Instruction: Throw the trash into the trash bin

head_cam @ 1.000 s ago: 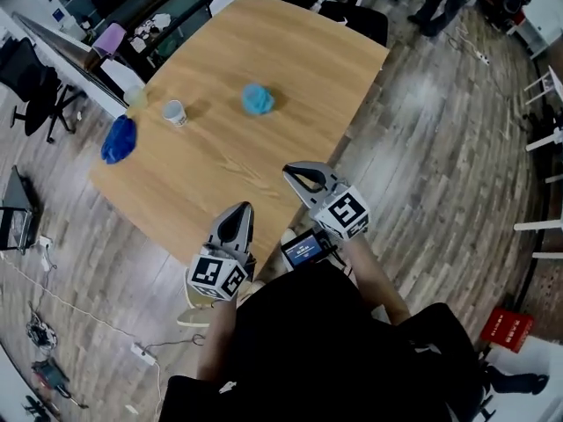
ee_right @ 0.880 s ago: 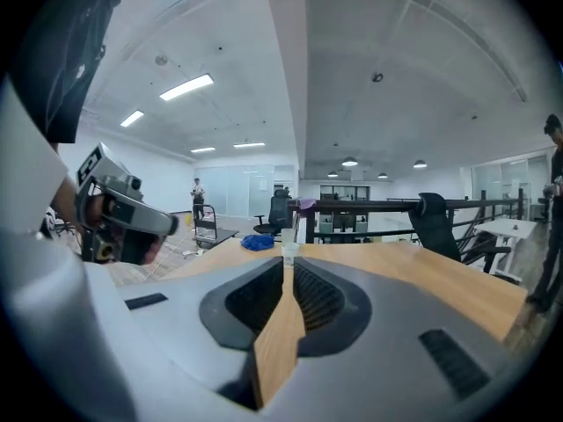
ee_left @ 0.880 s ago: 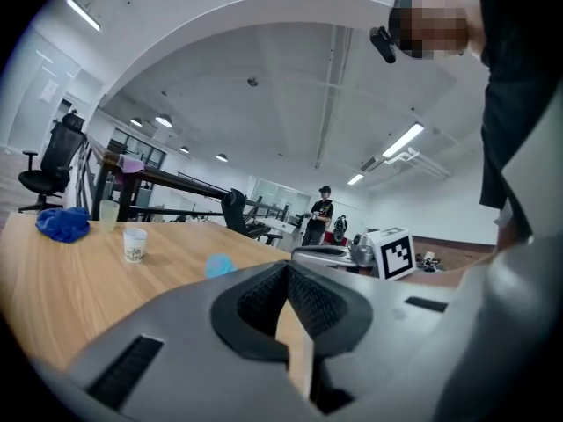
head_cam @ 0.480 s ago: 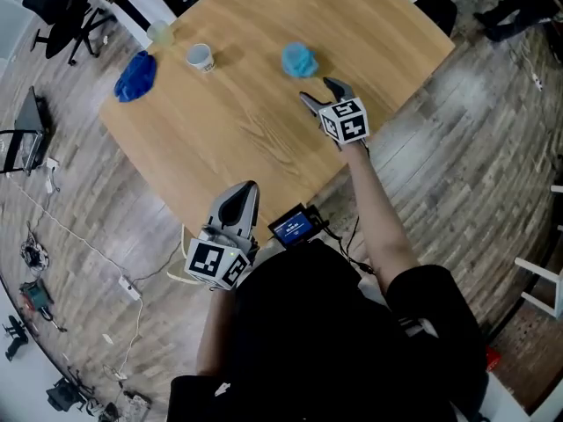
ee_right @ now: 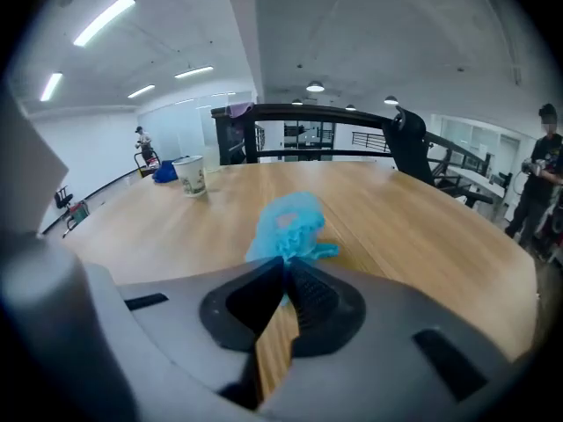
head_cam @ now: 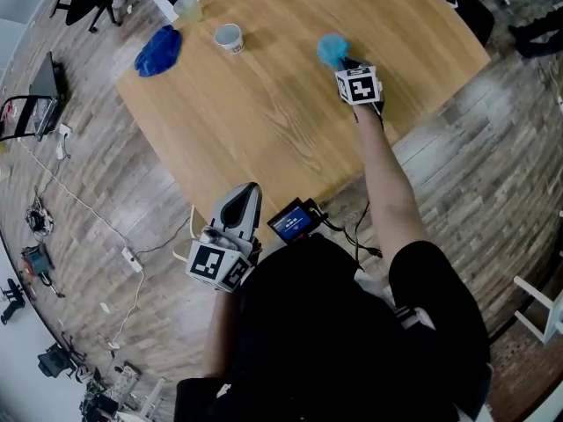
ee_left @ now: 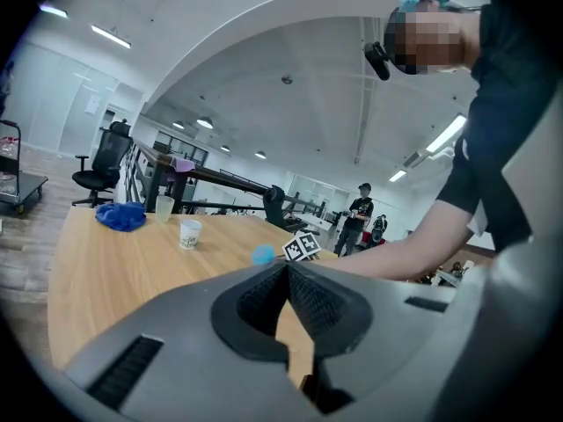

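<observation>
A light blue crumpled wad (head_cam: 331,49) lies on the far right part of the wooden table (head_cam: 264,121). My right gripper (head_cam: 344,61) reaches across the table to it at arm's length. Its jaws have just been closing, and in the right gripper view the right gripper (ee_right: 287,266) pinches the near edge of the wad (ee_right: 290,222). My left gripper (head_cam: 244,195) hangs shut and empty off the table's near edge, over the floor; its tips (ee_left: 288,267) meet. No trash bin is in view.
A dark blue wad (head_cam: 158,51), a white paper cup (head_cam: 228,36) and a clear cup (head_cam: 186,7) stand at the table's far left. A small screen (head_cam: 295,222) hangs at my waist. Office chairs, a power strip and cables lie on the floor to the left.
My right gripper has gone from beside my body out over the table to the light blue wad; its jaws stood open half a second ago and are now shut. The left gripper has hardly moved.
</observation>
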### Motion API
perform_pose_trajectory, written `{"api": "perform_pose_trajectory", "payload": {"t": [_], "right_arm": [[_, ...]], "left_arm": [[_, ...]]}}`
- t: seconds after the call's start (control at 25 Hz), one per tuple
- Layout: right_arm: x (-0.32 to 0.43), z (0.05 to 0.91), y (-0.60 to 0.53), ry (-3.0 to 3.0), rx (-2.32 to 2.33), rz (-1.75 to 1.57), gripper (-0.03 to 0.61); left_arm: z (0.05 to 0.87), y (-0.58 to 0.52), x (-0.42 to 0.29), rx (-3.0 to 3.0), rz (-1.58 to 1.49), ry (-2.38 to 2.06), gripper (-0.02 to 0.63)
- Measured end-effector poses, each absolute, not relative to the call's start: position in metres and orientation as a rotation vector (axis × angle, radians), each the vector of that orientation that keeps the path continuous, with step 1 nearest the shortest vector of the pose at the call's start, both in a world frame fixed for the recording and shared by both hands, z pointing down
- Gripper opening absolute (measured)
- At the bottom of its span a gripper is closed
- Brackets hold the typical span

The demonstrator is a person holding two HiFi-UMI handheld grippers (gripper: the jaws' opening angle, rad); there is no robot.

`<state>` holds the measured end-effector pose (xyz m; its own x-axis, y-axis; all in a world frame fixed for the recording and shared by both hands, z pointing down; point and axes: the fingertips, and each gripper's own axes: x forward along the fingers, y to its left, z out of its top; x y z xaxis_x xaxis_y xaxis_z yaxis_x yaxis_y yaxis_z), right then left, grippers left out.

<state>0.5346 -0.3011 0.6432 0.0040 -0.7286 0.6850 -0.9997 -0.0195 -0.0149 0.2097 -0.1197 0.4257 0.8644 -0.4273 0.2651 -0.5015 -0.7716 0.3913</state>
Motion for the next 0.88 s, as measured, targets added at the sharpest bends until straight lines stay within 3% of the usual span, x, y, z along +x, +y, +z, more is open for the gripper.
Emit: {"api": "perform_pose_trajectory", "payload": {"t": [0.4, 0.88], "right_arm": [[0.499, 0.602, -0.298, -1.986, 1.814, 0.69, 0.002], [0.292, 0.488, -0.258, -2.547, 1.511, 0.493, 0.002]], "left_arm": [[0.43, -0.124, 0.209, 2.591, 0.211, -0.662, -0.002], [0.418, -0.138, 0.185, 2.604, 0.116, -0.784, -0.002]]}}
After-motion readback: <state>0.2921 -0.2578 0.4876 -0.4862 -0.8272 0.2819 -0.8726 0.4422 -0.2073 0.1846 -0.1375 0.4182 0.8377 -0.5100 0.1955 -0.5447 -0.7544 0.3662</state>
